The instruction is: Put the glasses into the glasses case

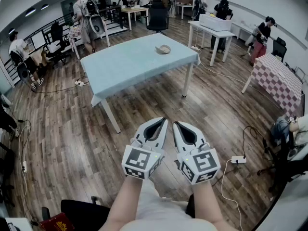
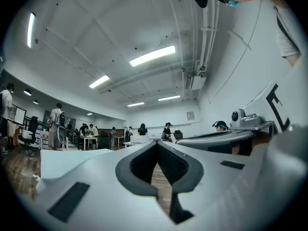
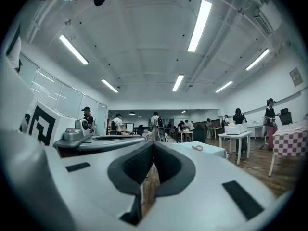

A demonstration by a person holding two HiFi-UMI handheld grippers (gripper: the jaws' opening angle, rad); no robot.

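We hold the white plastic left gripper (image 1: 165, 120) and right gripper (image 1: 175, 124) at lower centre, fingers clenched empty, well apart from the pale-blue tabletop (image 1: 130, 64).

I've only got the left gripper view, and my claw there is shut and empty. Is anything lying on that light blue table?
Observer: Yes, the head view shows one small pale object toward the far right side of the table; too small to identify.
Operator: What about the right claw?
Observer: The right claw is shut, nothing in it.
Operator: Are we at the table?
Observer: No, the left claw and the right are over wood floor, short of it.
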